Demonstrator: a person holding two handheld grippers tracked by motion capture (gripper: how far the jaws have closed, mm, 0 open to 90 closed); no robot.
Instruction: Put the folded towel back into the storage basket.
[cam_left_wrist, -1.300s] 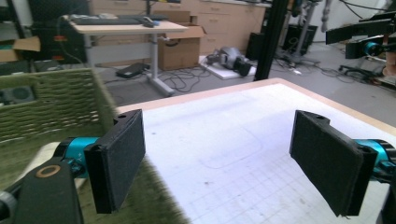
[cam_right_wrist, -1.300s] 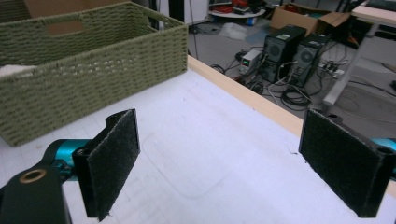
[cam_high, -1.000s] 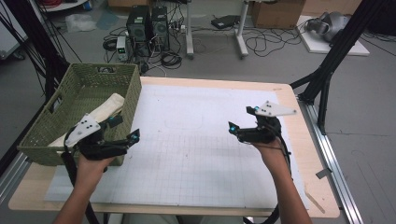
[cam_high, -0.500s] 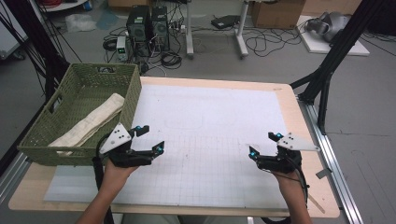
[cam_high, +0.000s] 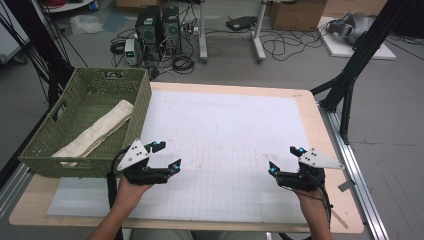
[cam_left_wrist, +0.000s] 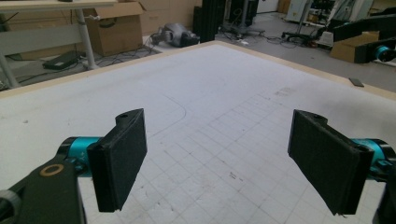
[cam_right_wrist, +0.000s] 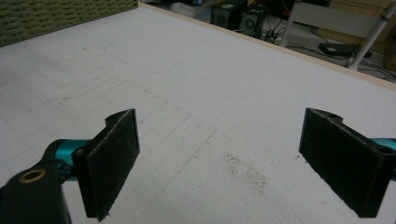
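The folded cloth (cam_high: 95, 131) lies in the green basket (cam_high: 47, 162) just beyond the left tongs (cam_high: 165, 157), which, like the right tongs (cam_high: 284, 160), have drawn back toward the table's (cam_high: 225, 125) near edge, spread and empty, suggesting the placing is done.

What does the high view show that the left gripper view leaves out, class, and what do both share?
High view alone: a green basket at the table's left edge holding a folded cloth, plus the person's hands and the left tool seen from above, open. Left gripper view alone: that tool's black pads close up. Both: the white gridded mat and the right tool.
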